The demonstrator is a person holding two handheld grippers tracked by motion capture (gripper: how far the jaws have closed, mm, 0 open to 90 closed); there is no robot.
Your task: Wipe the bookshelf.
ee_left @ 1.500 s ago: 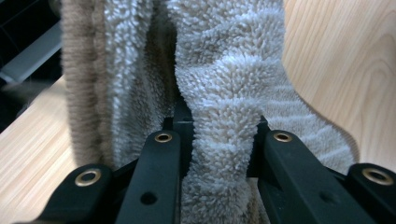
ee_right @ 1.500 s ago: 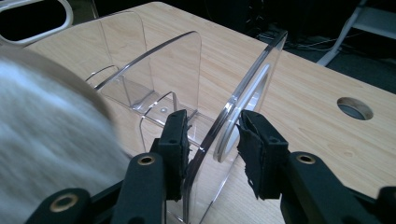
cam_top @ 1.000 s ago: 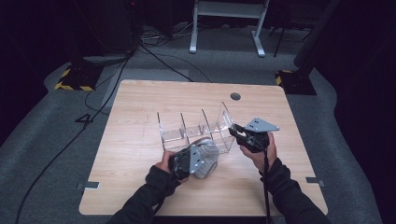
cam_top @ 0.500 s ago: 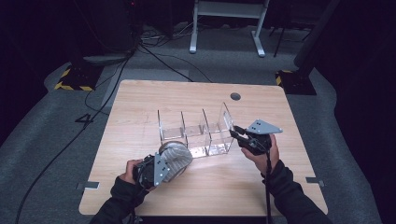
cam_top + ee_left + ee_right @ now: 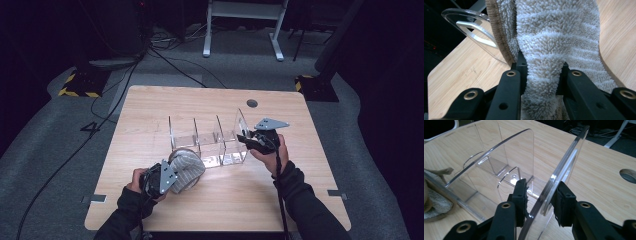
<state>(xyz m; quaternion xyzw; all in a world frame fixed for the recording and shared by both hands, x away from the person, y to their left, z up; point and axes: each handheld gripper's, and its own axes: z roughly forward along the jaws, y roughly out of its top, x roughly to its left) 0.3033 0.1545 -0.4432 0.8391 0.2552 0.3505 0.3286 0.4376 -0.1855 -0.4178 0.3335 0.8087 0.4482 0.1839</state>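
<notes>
Now left gripper [image 5: 167,176], jaws clamped on striped towel [image 5: 187,169], has pulled it out front of clear acrylic organizer [image 5: 207,142]. Right gripper [image 5: 248,138] jaws, just opening, straddle end wall without pressing; organizer likely being released.

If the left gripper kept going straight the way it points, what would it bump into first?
Probably the clear organizer. The left gripper, shut on the striped towel, points toward its near-left end; the towel would touch first.
</notes>
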